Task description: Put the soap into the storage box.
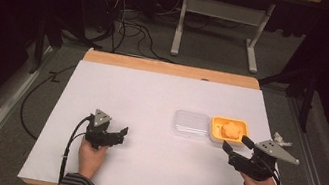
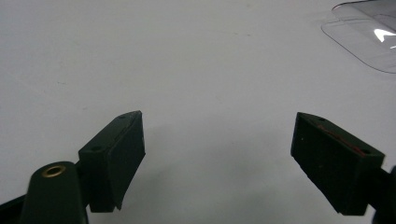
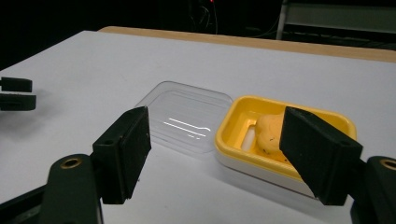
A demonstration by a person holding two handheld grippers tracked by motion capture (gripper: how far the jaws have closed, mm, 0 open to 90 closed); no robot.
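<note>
A small yellow box (image 1: 216, 129) lies open at the right of the white table, with an orange lump (image 1: 231, 129) inside it. Its clear lid (image 1: 190, 123) lies flat just to its left. My right gripper (image 1: 235, 143) hovers right in front of the box, open, with nothing between its pads. In the right gripper view the box (image 3: 233, 121), the lump (image 3: 268, 130) and the lid (image 3: 187, 114) lie just beyond the jaws of that gripper (image 3: 217, 135). My left gripper (image 1: 121, 133) stands open over bare table at centre left. The lid's corner (image 2: 369, 42) shows beyond its jaws (image 2: 219, 135).
White sheet (image 1: 152, 95) covers the table, whose wooden far edge (image 1: 171, 68) shows. Behind it, cables (image 1: 132, 31) lie on the floor beside a grey table frame (image 1: 180, 24). My left gripper (image 3: 16, 93) appears at the left edge of the right gripper view.
</note>
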